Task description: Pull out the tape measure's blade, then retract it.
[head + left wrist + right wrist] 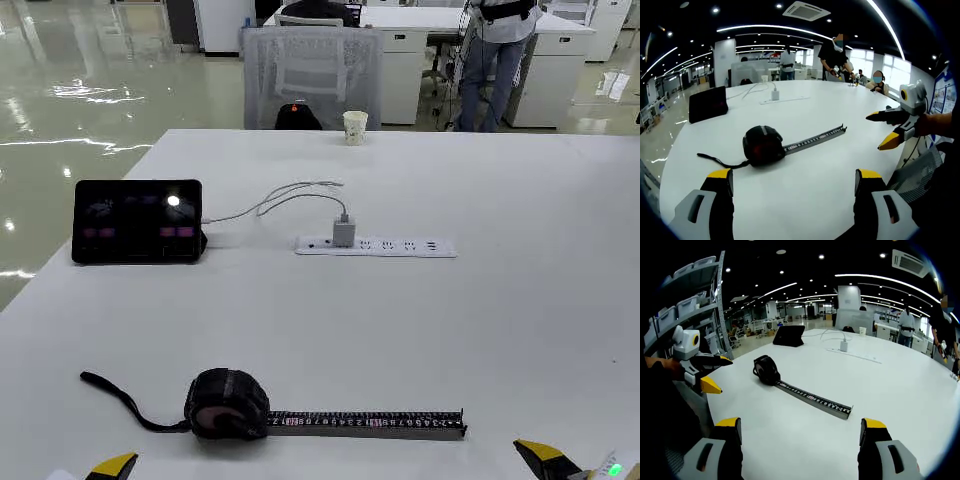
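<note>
Tape measure (228, 404), blade (370, 421) extended flat along bench (400, 330), apparently locked out awaiting retraction; left tool (793, 176) and right tool (802, 424) both spread, empty, held clear.

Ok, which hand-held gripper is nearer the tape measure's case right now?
Left. The left hand-held gripper hovers beside the case, on the side away from the extended blade; the right hand-held gripper is out past the blade's tip. Both are open, touching nothing.

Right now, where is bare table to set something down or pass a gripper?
Widest bare table lies right of the blade, nearer than the power strip. Another patch runs between tape measure and tablet. Crowded: cable between tablet and power strip.
</note>
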### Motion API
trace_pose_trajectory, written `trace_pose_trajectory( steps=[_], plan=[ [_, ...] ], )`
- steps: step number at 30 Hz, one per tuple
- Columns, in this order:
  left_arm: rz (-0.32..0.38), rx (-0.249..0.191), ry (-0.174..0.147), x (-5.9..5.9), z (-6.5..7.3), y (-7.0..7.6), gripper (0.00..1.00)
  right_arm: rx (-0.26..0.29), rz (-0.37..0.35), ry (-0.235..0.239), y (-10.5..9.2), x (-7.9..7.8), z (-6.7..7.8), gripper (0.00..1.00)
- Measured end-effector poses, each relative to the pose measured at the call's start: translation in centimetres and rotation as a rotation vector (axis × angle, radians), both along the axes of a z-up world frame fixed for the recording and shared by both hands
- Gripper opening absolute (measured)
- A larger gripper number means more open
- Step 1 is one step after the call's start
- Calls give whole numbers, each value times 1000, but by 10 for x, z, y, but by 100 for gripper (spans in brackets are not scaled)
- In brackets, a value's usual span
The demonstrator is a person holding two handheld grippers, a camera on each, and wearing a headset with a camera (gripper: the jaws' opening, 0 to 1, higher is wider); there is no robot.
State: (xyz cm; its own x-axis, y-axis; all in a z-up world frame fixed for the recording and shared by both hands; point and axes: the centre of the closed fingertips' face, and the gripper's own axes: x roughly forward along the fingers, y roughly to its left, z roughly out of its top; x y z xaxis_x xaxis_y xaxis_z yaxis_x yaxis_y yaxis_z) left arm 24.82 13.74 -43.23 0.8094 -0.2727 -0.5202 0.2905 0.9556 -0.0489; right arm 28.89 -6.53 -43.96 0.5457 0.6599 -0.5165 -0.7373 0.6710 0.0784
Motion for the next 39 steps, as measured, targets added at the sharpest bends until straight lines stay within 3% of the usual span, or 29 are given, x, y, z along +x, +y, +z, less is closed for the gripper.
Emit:
trace_pose_trajectory(
  steps=[22, 39],
  plan=[
    [31, 3, -4, 2, 0, -1, 99, 13, 18, 10, 2, -7, 0, 99],
    [85, 14, 15, 4, -5, 7, 99, 5, 174, 14, 10, -15, -3, 99]
  ],
)
